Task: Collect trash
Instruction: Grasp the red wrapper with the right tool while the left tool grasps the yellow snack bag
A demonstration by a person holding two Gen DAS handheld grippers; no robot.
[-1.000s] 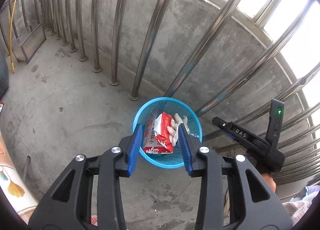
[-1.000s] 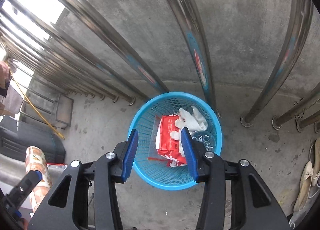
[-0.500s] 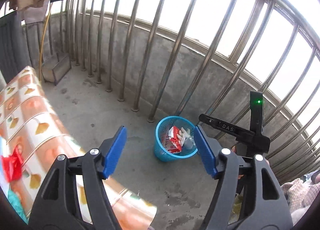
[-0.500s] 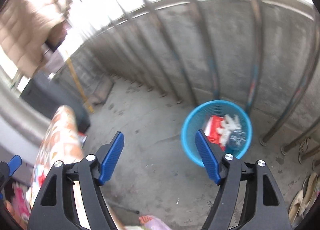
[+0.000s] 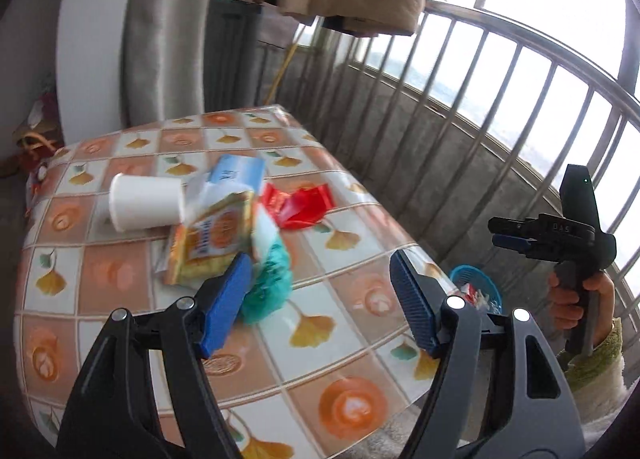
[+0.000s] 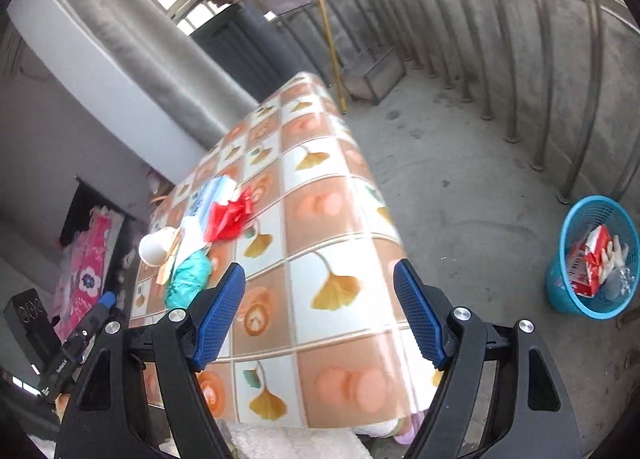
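Both wrist views look down, near, over the table (image 5: 340, 359) and blue basket (image 6: 560, 295).

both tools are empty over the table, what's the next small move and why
Probably lower the left tool onto the teal crumpled bag beside its left finger. Both tools stand open and hold nothing, that bag is the nearest trash on the table, and the blue basket already holds other trash.

On the table (image 5: 340, 355) before me the trash lies in one cluster: the cup (image 5: 146, 201) on its side at its left, the snack packet (image 5: 212, 239) touching it, the crumpled bag (image 5: 268, 279) nearest me, the foil wrapper (image 5: 298, 205) at its right. The basket (image 6: 592, 255) stands on the floor beyond the table's right edge, by the railing (image 6: 540, 71).
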